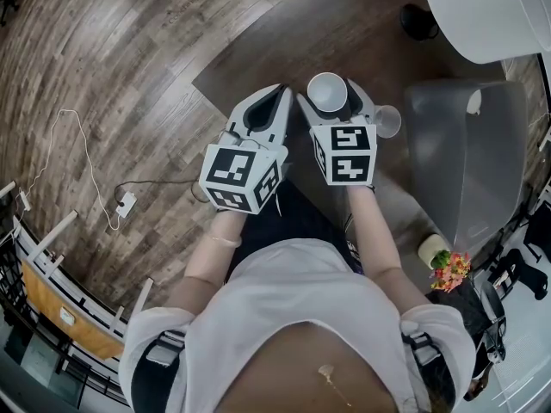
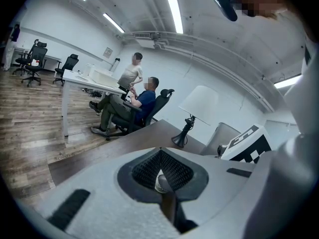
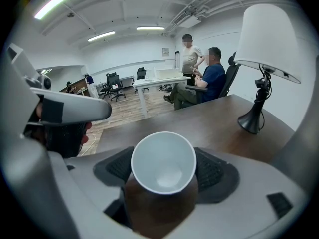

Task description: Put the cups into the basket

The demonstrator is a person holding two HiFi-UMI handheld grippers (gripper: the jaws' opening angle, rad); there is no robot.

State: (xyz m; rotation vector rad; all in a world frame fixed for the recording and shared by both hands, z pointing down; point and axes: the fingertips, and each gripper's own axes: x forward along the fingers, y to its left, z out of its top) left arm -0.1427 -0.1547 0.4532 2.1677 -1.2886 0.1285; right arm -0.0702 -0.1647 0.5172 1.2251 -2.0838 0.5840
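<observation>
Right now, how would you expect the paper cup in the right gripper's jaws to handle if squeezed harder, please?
The cup looks like thin paper and is empty, so probably very light and easily crushed. Its rim shows round between the jaws of the right gripper, suggesting a gentle hold. The smooth tapered wall might let it slip.

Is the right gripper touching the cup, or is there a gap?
Touching. The right gripper holds the cup: its own view shows both pads pressed against the cup's sides, no gap.

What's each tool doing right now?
Left tool: closed, empty.
Right tool: closed on a cup.
</observation>
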